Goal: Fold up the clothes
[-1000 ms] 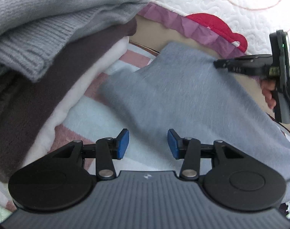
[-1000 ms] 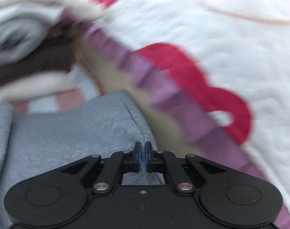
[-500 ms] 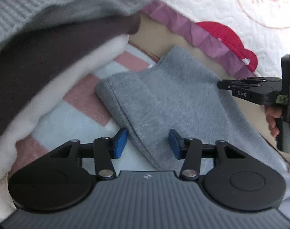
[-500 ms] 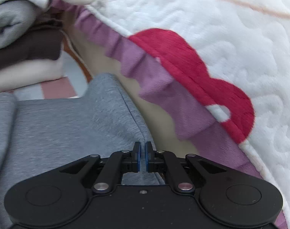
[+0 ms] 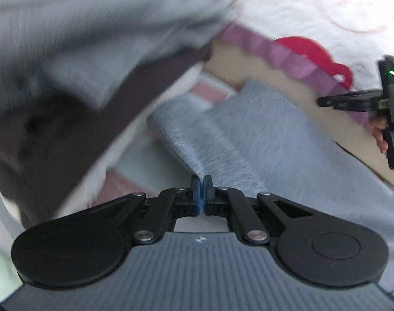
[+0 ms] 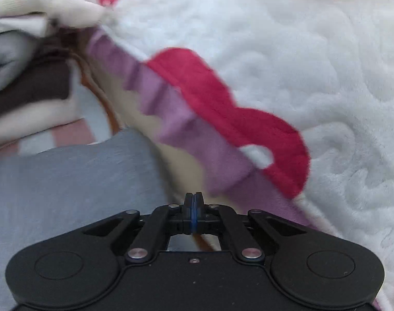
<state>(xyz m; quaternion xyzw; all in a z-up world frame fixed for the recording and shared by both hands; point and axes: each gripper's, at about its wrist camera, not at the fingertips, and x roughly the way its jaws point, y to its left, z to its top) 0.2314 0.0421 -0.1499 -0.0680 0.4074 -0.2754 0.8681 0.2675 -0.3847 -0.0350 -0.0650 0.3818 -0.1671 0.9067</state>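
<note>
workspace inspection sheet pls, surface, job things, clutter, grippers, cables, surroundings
surface: pink and pale blue striped sheet, mostly covered by clothes.
job's things: grey garment lying spread out, one edge pinched up into a ridge; stack of clothes beside it, grey on top, then dark brown, then white.
clutter: nothing seen.
grippers: left gripper shut on the grey garment's edge; right gripper shut, at the garment's far edge, and whether cloth is caught cannot be told.
cables: nothing seen.
surroundings: white quilted blanket with a red patch and purple frilled border, behind the garment.
</note>
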